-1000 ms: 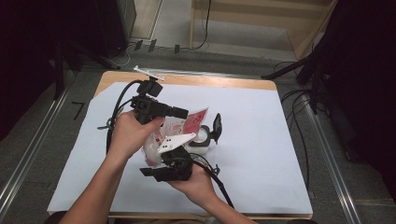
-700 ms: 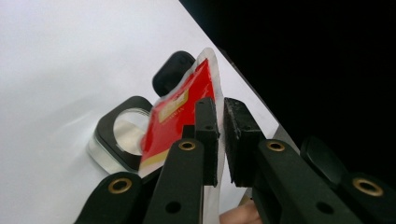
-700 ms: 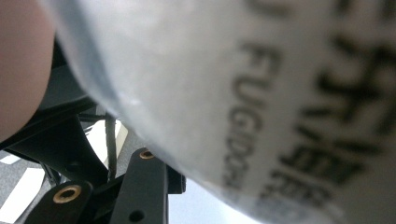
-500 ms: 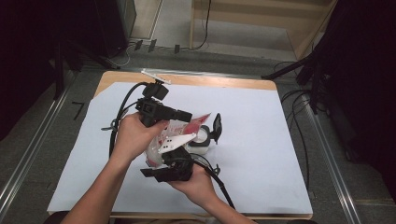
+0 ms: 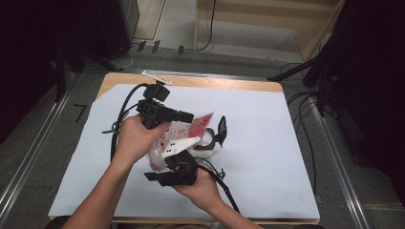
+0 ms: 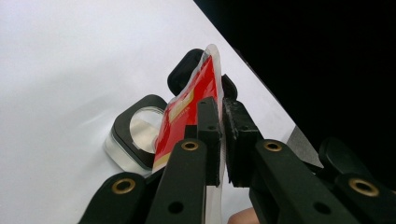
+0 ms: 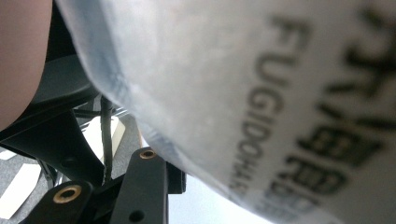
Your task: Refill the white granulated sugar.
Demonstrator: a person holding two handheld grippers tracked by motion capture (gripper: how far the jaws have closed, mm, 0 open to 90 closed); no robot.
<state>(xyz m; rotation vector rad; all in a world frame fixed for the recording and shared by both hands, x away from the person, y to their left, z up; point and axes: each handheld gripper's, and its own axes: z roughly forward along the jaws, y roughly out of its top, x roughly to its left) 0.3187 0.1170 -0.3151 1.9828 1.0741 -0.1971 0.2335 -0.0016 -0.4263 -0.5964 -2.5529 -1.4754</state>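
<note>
We are holding a red-and-clear pouch [image 5: 184, 133] up off the table [image 5: 267, 157], near the middle of the white sheet and a little toward its near edge, so that both tools can work on it in the air. The left gripper [image 6: 221, 135] is clenching the pouch's upper edge, its pads pinched tight on the clear seam beside the red print, most likely to keep that edge taut for tearing or opening. The right gripper [image 5: 172, 164] is reaching in from below, at the pouch's lower part; the pouch wall is pressing right up against its camera, but we cannot tell whether its jaws are actually gripping. Just beyond the pouch, toward the right, a small clear jar [image 5: 206, 143] is sitting on the sheet with its black lid [image 5: 221, 128] standing open, likely waiting to take the pouch's contents.
</note>
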